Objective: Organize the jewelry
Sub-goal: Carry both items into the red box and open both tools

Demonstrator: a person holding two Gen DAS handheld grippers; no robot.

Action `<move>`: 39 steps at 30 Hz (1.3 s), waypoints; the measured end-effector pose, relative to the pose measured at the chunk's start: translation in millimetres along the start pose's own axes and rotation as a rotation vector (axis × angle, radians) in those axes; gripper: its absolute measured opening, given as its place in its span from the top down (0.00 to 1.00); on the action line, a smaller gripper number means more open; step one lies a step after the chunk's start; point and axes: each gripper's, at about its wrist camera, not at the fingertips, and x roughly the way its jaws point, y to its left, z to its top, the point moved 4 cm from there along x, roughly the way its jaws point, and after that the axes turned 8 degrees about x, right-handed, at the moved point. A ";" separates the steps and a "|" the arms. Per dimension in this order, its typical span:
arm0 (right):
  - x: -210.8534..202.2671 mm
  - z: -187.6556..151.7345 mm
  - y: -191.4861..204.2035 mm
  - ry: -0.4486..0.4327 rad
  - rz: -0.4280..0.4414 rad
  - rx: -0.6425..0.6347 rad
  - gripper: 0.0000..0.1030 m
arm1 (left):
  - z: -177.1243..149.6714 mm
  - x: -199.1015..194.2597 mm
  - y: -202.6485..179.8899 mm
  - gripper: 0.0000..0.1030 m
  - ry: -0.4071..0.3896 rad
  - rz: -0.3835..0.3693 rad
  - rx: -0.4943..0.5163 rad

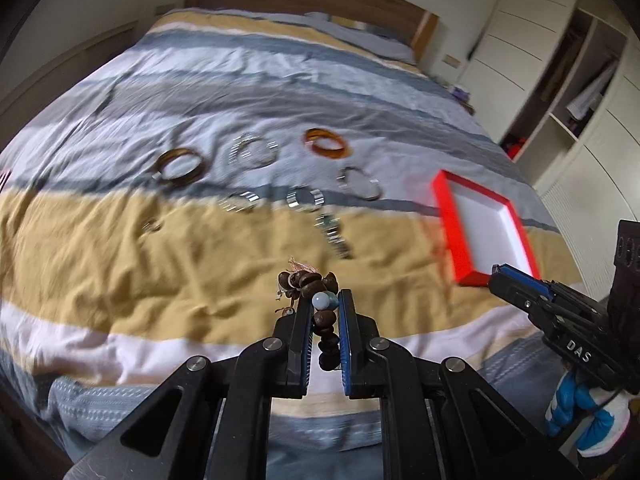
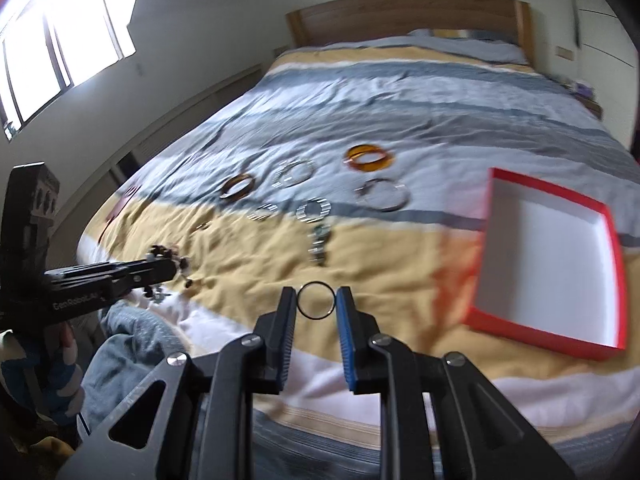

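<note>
Left gripper (image 1: 325, 300) — clamped on brown bead bracelet (image 1: 316, 300), strand pinched between narrowly parted pads, above yellow stripe of duvet (image 1: 120, 264). Probably light, limp, prone to swing; best held mid-strand. Right gripper (image 2: 316, 300) — closed on thin black ring (image 2: 315, 301), gripped across its width; likely rigid, light, slippery. Beyond, on duvet: watch (image 1: 334, 232), silver bangles (image 1: 252, 150), amber bangle (image 1: 326, 144). Red-rimmed tray (image 2: 556, 264) to the right, unfilled.
</note>
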 end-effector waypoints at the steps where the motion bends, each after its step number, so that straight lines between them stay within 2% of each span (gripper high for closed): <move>1: -8.1 3.3 -16.0 -0.017 -0.024 0.020 0.81 | 8.1 2.8 -14.6 0.89 -0.001 -0.020 0.025; 5: -29.7 13.1 -73.6 -0.057 -0.115 0.078 0.81 | 39.7 18.4 -74.2 0.89 -0.008 -0.102 0.121; 9: -42.1 20.9 -127.6 -0.074 -0.193 0.115 0.81 | 73.7 43.4 -141.2 0.89 -0.005 -0.218 0.195; 14: -38.9 26.8 -182.3 -0.063 -0.245 0.149 0.81 | 102.5 83.8 -202.3 0.89 0.011 -0.276 0.267; 17: -25.9 30.8 -202.4 -0.044 -0.250 0.161 0.81 | 111.7 118.4 -224.5 0.89 0.049 -0.278 0.297; 20: -10.0 37.2 -217.4 -0.019 -0.251 0.147 0.81 | 108.0 158.6 -232.5 0.89 0.113 -0.260 0.313; 25: 19.8 33.5 -232.9 0.053 -0.258 0.137 0.81 | 84.3 209.9 -229.9 0.89 0.226 -0.236 0.307; 31: 44.4 23.5 -234.6 0.141 -0.269 0.085 0.81 | 62.4 233.9 -227.0 0.89 0.287 -0.219 0.329; 37: 49.2 21.5 -234.8 0.182 -0.305 0.053 0.80 | 55.8 236.4 -228.9 0.88 0.288 -0.187 0.348; 39: 48.8 21.2 -234.4 0.188 -0.317 0.050 0.80 | 54.3 235.4 -227.2 0.84 0.287 -0.167 0.349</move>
